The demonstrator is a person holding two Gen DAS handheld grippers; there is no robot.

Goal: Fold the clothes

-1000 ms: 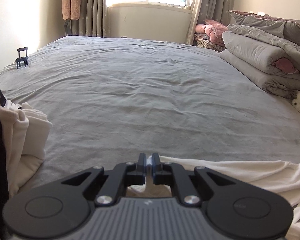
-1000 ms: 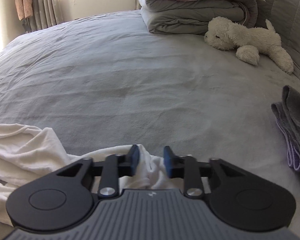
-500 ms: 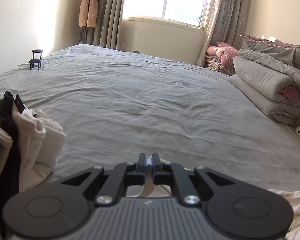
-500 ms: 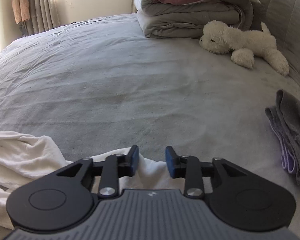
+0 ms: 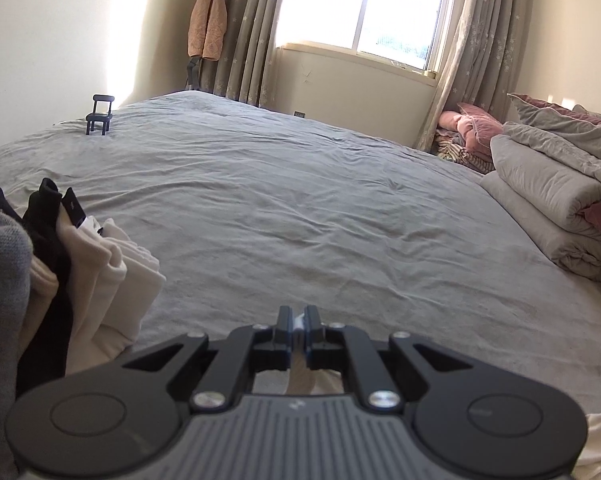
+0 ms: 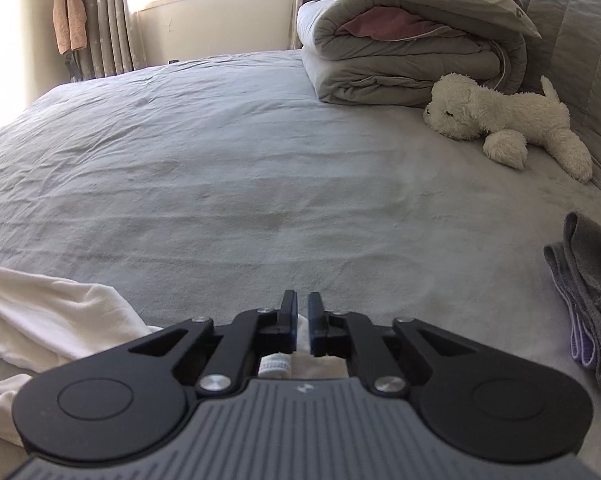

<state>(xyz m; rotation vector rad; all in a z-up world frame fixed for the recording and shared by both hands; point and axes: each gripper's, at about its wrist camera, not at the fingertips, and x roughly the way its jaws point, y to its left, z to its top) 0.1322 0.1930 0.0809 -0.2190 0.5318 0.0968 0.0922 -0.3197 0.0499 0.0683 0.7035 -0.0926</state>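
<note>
A white garment [image 6: 48, 312] lies crumpled on the grey bed [image 6: 240, 168] at the near left of the right wrist view. My right gripper [image 6: 299, 312] is shut on an edge of it, with white cloth and a small label showing between the jaws. In the left wrist view my left gripper [image 5: 299, 324] is shut on another bit of the white garment [image 5: 598, 440], which hangs below the jaws and shows at the lower right corner. Most of the garment is hidden under both grippers.
A stack of folded clothes [image 5: 80, 276] in black, cream and grey stands at the left. Folded grey quilts [image 6: 400, 48] and a white plush dog [image 6: 504, 124] lie at the far right. A grey cloth [image 6: 588, 288] sits at the right edge. A small black chair-shaped stand [image 5: 99, 114] is far left.
My right gripper has shut on the white garment; it was open before. My left gripper has risen with its pinch of cloth, so the view now takes in the window and less garment.
</note>
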